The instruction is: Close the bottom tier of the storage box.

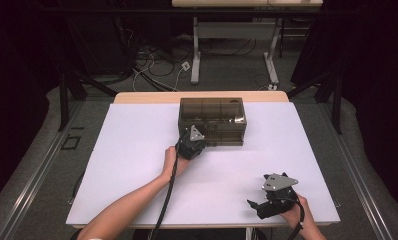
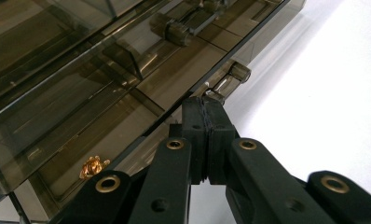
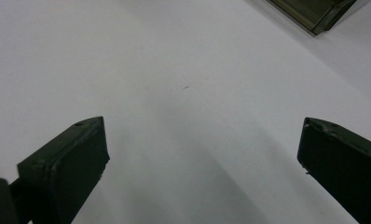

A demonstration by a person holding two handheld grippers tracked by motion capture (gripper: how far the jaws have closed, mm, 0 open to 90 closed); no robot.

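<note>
White sheeting covers the table (image 1: 137, 165), with dark curtains and loose cables on the floor behind it. From above, a smoky see-through plastic box (image 1: 212, 120) sits toward the far middle of the table, its long side running left to right. The left tool (image 1: 191, 145) is right up against the box's near face at its left end, so it is by far the nearer of the two. The right tool (image 1: 265, 202) rests well apart, at the near right corner.

Along the left tool (image 2: 205, 108), the tips are pressed together at the lower front edge of the box (image 2: 81, 93), just beside a small clear handle (image 2: 228, 80) that juts toward the table. I cannot tell whether anything thin is pinched between them. A small gold trinket (image 2: 93, 166) lies inside a lower compartment.

Along the right tool (image 3: 197, 149), the tips stand wide apart over bare table (image 3: 174, 70), empty, with a corner of the box (image 3: 319, 11) far off.
</note>
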